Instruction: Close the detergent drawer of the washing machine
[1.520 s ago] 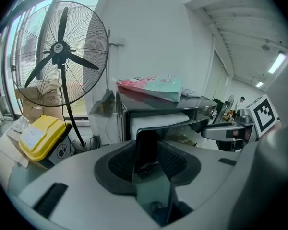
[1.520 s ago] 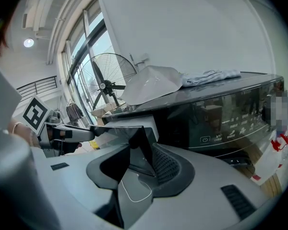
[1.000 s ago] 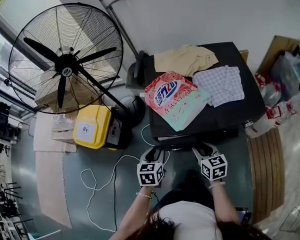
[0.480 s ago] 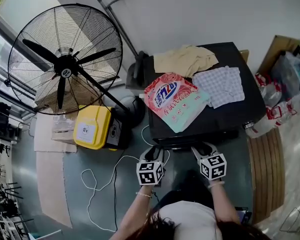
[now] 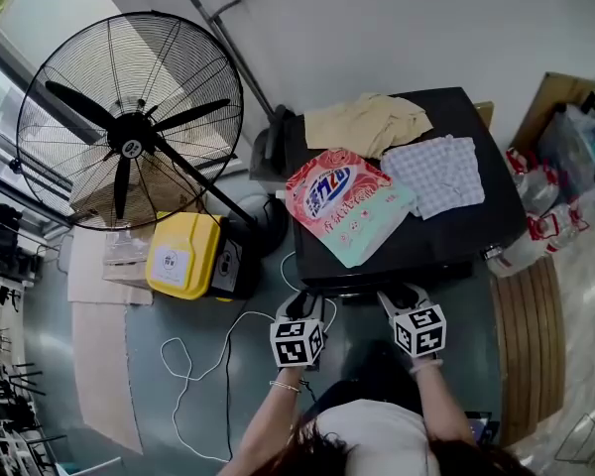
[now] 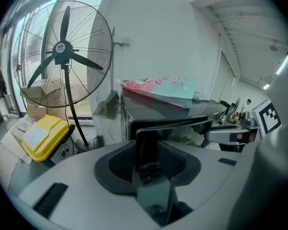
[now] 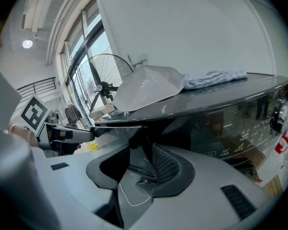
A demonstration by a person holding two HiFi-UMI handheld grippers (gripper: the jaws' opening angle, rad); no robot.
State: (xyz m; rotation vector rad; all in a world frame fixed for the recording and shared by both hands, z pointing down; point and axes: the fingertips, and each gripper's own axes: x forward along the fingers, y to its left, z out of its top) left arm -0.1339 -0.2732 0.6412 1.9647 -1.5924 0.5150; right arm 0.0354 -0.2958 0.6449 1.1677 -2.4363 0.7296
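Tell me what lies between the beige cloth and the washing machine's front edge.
The detergent bag, flat on the washing machine's top in front of the beige cloth; the head view shows it.

- Detergent bag, on the machine top just beyond the left gripper: large blue-and-white brand lettering, too blurred to read.
- Yellow case, well to that gripper's left: white label, print illegible.
- Control panel, ahead and right of the right gripper: faint white print, too small to read.
- Marker cubes on both grippers: black-and-white square patterns, no letters.
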